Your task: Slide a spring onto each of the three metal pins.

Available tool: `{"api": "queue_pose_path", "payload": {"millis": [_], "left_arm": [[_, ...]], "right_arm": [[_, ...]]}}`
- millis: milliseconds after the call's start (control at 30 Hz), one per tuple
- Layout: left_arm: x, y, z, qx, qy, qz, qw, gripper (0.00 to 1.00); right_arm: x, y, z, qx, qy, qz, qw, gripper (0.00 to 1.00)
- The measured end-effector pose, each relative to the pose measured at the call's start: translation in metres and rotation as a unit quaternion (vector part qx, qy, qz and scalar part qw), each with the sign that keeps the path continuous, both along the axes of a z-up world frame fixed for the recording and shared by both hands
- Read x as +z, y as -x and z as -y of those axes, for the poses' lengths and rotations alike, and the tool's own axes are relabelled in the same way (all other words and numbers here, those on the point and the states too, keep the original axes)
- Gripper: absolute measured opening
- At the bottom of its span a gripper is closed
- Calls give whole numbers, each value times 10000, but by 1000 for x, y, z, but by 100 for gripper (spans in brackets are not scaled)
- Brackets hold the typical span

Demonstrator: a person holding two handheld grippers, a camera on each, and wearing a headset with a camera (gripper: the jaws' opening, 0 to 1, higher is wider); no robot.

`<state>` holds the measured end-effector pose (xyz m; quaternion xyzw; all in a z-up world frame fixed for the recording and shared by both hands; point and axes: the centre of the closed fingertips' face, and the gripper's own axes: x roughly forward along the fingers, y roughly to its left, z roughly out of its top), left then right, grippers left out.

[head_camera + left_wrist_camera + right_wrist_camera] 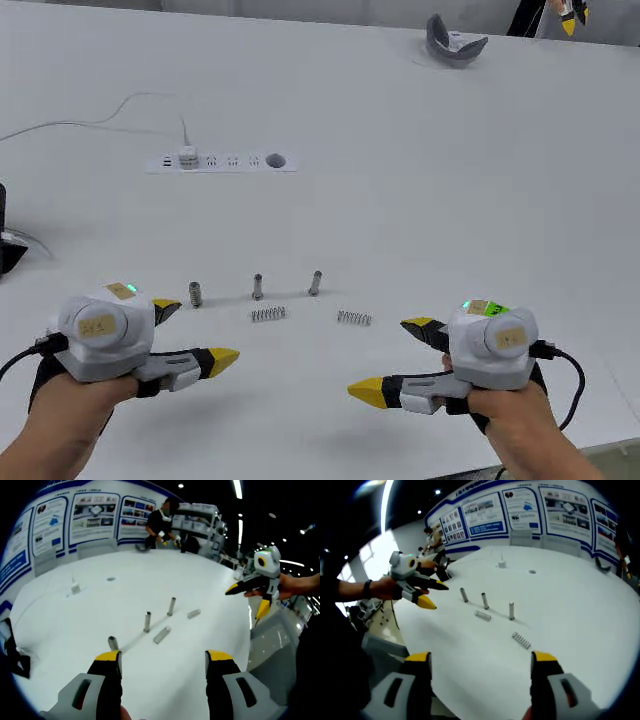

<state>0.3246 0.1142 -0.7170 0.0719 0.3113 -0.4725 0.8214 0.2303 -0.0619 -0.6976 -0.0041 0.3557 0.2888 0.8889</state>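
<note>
While both hover low over the white table [420,200], the left gripper [200,332] and the right gripper [390,357] each stand with yellow-tipped jaws spread wide and nothing between them. They face inward, toward one another, well apart.

Three metal pins stand upright in a row, long axes vertical, heads up. The left pin [195,294] is just ahead of the left gripper's farther jaw tip. The middle pin [257,287] and the right pin [315,283] follow in line away from that gripper, toward the right gripper's side. In the left gripper view the row starts just beyond the left jaw and runs up and away to the right. In the right gripper view it lies farther ahead, slanting off toward the left gripper. The left pin looks shorter and thicker than the other two (perhaps ribbed, but too small to be sure).

Two springs lie flat on the table on the grippers' side of the row, their long axes roughly parallel to it. The first spring [268,314] rests near the foot of the middle pin, between the two grippers and closer to the left one. The second spring [354,318] lies beyond the right pin, just ahead of the right gripper's farther jaw tip. Neither spring touches a pin or a jaw.

Far beyond the pins from both grippers lies a white power strip [220,162].
</note>
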Motion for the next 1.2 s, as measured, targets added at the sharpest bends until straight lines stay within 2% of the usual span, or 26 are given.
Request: {"api": "queue_pose_path", "payload": {"millis": [367, 633, 767, 967, 1067, 1167, 1200], "left_arm": [[-20, -9, 28, -341, -133, -112, 9993, 67], [-38, -17, 44, -363, -232, -274, 9987, 63], [-48, -21, 50, -422, -367, -262, 9981, 59], [-50, -27, 58, -412, -370, -265, 9981, 54], [-56, -31, 63, -434, -401, -259, 9979, 51], [-62, -33, 67, -445, -422, -287, 9977, 48], [-64, -34, 68, -390, -405, -348, 9978, 45]], "right_arm": [[0, 12, 2, -159, -63, -44, 9998, 84], [-1, 20, 1, -193, -84, -113, 9997, 84], [0, 21, 2, -253, -111, -89, 9996, 84], [2, 24, 7, -301, -136, -66, 9994, 84], [3, 24, 10, -335, -132, -50, 9993, 84], [5, 25, 11, -360, -160, -28, 9992, 85], [5, 25, 11, -353, -148, -25, 9993, 85]]}}
